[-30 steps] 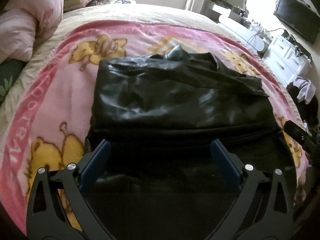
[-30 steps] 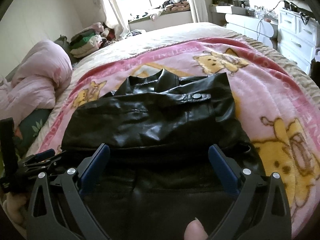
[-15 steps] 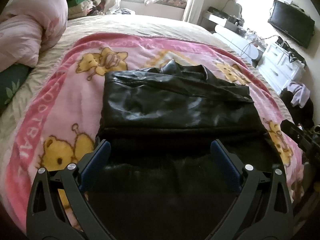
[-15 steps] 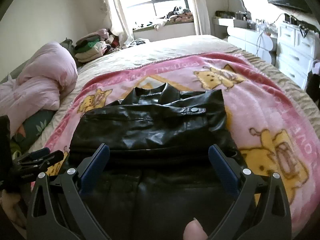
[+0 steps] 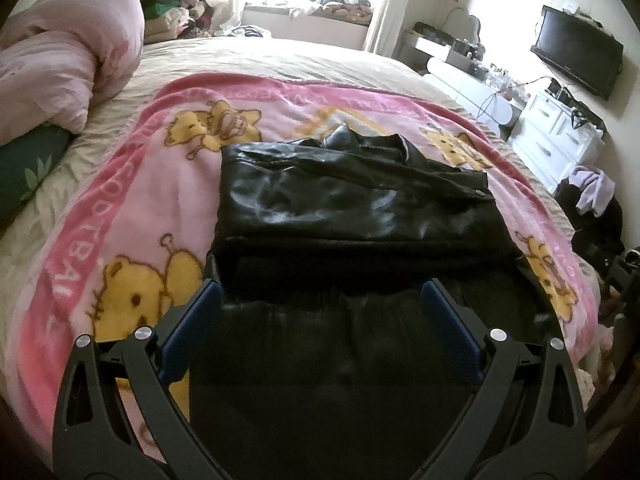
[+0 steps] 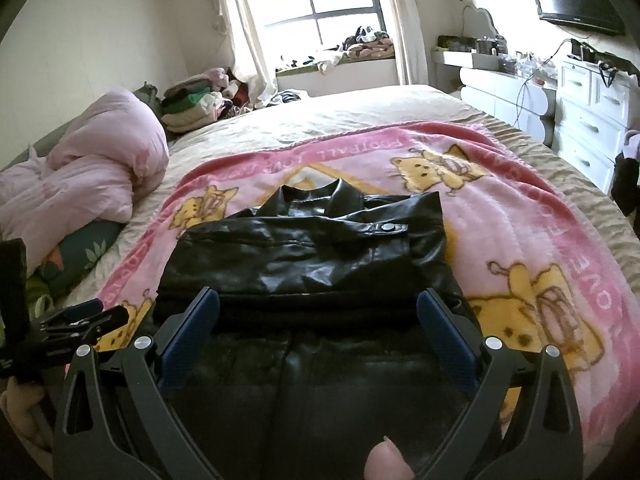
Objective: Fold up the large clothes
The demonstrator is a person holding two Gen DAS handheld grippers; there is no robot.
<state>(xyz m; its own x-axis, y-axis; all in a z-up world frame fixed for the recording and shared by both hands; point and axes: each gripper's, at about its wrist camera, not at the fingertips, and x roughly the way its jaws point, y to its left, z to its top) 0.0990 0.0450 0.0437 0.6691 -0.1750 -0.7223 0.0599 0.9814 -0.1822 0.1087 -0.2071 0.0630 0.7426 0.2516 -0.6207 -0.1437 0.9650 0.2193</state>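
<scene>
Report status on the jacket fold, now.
Left gripper open, right gripper open, both empty. Black jacket partly folded on pink blanket. Nothing in the way.

Black jacket's [image 5: 352,216] near hem below frame edge.

Home bedroom: bed [image 6: 360,116] with pink cartoon-bear blanket [image 6: 532,232], rolled pink duvet [image 6: 92,184], curtained window [image 6: 320,0], clothes stacked on the sill [image 6: 364,42], white drawer units [image 6: 588,120], wall-mounted TV [image 5: 576,56].
</scene>
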